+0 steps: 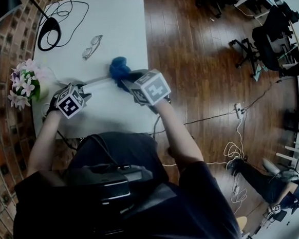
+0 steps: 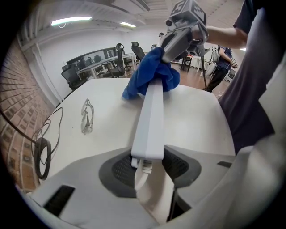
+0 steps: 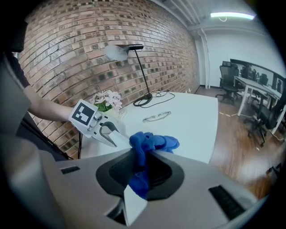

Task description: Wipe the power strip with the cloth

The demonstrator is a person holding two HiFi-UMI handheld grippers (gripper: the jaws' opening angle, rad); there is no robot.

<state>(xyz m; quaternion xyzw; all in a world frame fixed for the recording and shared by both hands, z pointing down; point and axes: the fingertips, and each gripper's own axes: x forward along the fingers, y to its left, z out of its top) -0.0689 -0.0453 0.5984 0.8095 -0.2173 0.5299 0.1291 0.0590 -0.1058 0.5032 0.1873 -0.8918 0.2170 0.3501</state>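
Your left gripper [image 2: 149,166] clamps the near end of the power strip [image 2: 149,120], which stretches across the white table [image 1: 116,21] at the centre of the head view. Your right gripper [image 3: 139,173] pinches the blue cloth [image 3: 153,143], bunched over the strip's far end.

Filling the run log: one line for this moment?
left gripper: shut on power strip | right gripper: shut on cloth | cloth: bunched over strip's far end

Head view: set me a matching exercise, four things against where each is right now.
Things:
1 power strip
2 cloth
3 glasses
4 flowers

Places:
A held by the right gripper
B at the left edge of the table
C held by the left gripper
D lying flat on the table, beyond both grippers

Pairs: 1-C, 2-A, 3-D, 4-B
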